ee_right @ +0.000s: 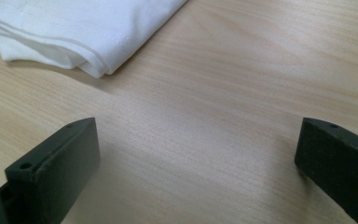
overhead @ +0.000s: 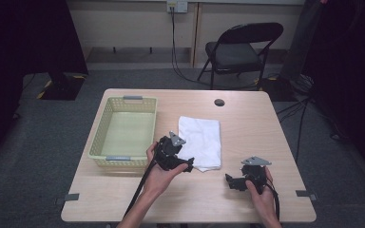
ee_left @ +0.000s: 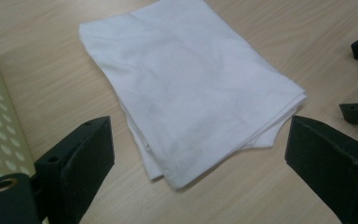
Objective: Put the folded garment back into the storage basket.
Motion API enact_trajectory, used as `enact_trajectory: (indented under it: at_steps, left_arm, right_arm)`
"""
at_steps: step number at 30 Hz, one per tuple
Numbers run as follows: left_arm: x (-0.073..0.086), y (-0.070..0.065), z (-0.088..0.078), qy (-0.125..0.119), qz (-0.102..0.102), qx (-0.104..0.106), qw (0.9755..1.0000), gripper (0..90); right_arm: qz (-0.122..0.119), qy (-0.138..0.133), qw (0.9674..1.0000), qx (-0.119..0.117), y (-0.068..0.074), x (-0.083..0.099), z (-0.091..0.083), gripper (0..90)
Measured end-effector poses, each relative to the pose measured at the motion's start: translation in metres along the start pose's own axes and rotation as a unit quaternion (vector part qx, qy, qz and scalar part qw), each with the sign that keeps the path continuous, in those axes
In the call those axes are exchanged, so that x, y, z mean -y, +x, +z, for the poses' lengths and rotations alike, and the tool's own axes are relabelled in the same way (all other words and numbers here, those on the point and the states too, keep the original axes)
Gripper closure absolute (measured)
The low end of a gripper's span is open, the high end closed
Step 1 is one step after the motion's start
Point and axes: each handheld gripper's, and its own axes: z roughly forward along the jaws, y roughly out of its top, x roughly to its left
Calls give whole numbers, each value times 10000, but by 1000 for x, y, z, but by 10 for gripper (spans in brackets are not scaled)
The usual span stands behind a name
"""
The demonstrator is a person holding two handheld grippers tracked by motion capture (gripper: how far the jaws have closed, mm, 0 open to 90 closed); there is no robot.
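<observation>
The folded white cloth [overhead: 200, 141] is lying mid-table, at three o'clock from the green basket [overhead: 105, 124]. The left gripper [ee_left: 200, 154] is hovering at its near corner, jaws spread wide and empty; the right gripper [ee_right: 196, 158] is waiting released at four o'clock. Better to be lowering squarely and pinching every layer together.

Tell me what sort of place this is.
Probably a lab or office room set up for recording. A plain wooden table stands on grey carpet, a black folding chair waits by the wall, and cables run across the floor from a wall socket.
</observation>
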Motion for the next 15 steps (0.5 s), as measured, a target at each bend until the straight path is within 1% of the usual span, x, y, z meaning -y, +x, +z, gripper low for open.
enact_trajectory:
  at_steps: [2, 4, 7, 11, 12, 13, 14, 15]
  left_arm:
    - [-5, -1, 1, 2, 17, -12, 10000, 72]
    - [-10, -1, 2, 7, 75, -44, 10000, 71]
    - [-16, -1, 3, -38, 72, -81, 9999, 69]
    - [-21, 0, 8, -19, 106, -114, 9999, 68]
    - [-23, 0, 10, -19, 166, -77, 9998, 68]
    - [-23, 1, 13, -26, 148, -6, 9999, 65]
    - [-24, 3, 15, 7, 84, 42, 10000, 65]
    - [-24, 4, 18, 13, 36, 44, 10000, 65]
  right_arm:
    - [1, -1, 10000, 0, 0, 0, 0, 0]
    - [0, 0, 10000, 0, 0, 0, 0, 0]
    - [2, 0, 10000, 0, 0, 0, 0, 0]
    - [1, 0, 10000, 0, 0, 0, 0, 0]
    - [1, 0, 10000, 0, 0, 0, 0, 0]
    - [1, 0, 10000, 0, 0, 0, 0, 0]
    - [1, 0, 10000, 0, 0, 0, 0, 0]
    - [1, 0, 10000, 0, 0, 0, 0, 0]
